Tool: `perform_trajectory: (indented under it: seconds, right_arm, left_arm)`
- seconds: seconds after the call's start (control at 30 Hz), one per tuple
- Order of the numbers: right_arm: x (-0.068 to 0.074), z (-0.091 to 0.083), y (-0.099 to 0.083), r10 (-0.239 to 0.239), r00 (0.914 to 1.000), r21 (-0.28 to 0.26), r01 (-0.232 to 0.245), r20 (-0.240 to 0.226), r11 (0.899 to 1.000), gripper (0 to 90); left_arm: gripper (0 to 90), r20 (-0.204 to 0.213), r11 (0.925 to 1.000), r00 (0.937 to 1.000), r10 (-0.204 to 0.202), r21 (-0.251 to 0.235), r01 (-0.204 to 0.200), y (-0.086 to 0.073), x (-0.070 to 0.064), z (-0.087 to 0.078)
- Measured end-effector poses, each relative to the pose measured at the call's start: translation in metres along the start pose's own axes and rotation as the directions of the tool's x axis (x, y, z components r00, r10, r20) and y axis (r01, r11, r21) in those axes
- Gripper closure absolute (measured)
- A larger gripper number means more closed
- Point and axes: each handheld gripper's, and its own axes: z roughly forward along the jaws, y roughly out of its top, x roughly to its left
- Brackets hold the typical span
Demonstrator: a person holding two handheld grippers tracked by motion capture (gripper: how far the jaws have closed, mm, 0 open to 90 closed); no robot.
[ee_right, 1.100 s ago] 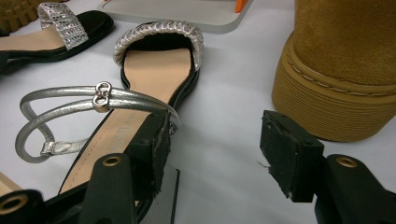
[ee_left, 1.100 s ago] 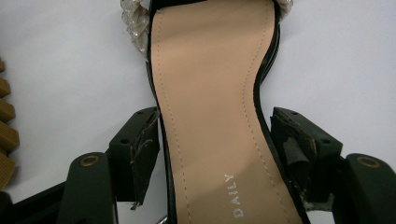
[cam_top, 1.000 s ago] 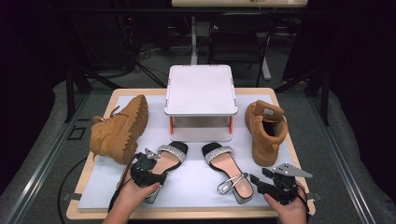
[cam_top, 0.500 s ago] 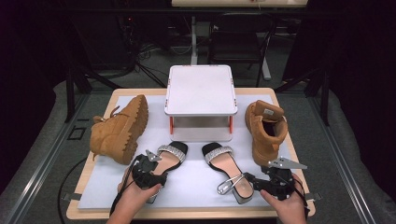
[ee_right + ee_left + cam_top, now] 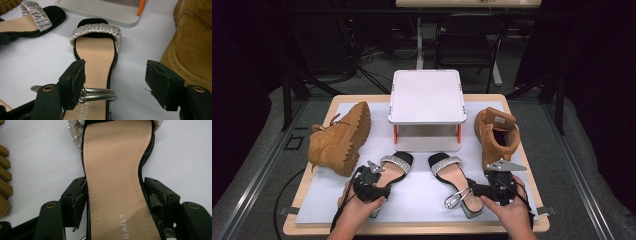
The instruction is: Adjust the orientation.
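- Jaws of the left gripper (image 5: 379, 176) stand on either side of the left sandal (image 5: 389, 172), their pads pressed against the edges of its sole at the waist; in the left gripper view the tan insole (image 5: 113, 182) runs straight up between them, so it has the sandal clamped.
- Jaws of the right gripper (image 5: 472, 189) are wide apart, straddling the heel end of the right sandal (image 5: 454, 177); in the right gripper view the silver ankle strap (image 5: 100, 93) lies just beside the left pad and the right pad hangs clear of the sole.
- Over the last second the right gripper has slid forward and left toward that sandal's heel, while the left one has hardly moved on its own sandal.
- That suggests the left sandal is ready to lift, and the right one still needs the jaws closed before both can go anywhere, probably to the white stand (image 5: 426, 97) behind them.
- Both sandals lie flat, toes toward the stand, on a white mat (image 5: 422, 200) covering a wooden desk (image 5: 412, 229).
- One tan boot (image 5: 339, 140) lies on its side at the left; another boot (image 5: 497, 132) stands upright at the right.
- Around the desk the room is dark, with a chair (image 5: 467, 35), cables on the floor and another table edge at the far end.
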Motion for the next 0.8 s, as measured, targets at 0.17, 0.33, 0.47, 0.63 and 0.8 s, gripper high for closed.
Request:
perform_trajectory:
  seconds: [0.17, 0.33, 0.47, 0.63, 0.8]
  right_arm:
    - [0.008, 0.009, 0.005, -0.012, 0.9999, 0.018, 0.012, -0.011, 1.0, 30.2]
    - [0.013, 0.015, 0.006, -0.022, 0.9997, 0.035, 0.023, -0.01, 0.999, 29.9]
    - [0.018, 0.022, 0.008, -0.038, 0.9992, 0.041, 0.038, -0.014, 0.998, 29.9]
    - [0.021, 0.032, 0.008, -0.052, 0.9986, 0.086, 0.052, -0.006, 0.995, 29.5]
    - [0.027, 0.04, 0.008, -0.069, 0.9976, 0.118, 0.069, -0.008, 0.991, 29.2]
  left_arm:
    - [36.3, -0.002, 1.0, 1.0, 0.0, 0.002, 0.0, 0.0, 0.0, 0.0]
    - [36.4, -0.003, 1.0, 1.0, -0.001, 0.002, 0.001, 0.0, 0.0, 0.0]
    - [36.4, -0.004, 1.0, 1.0, -0.001, 0.002, 0.001, 0.0, -0.001, 0.0]
    - [36.4, -0.004, 1.0, 1.0, -0.001, 0.003, 0.001, 0.001, -0.001, 0.0]
    - [36.4, -0.005, 1.0, 1.0, 0.001, 0.005, -0.001, 0.001, -0.001, 0.0]
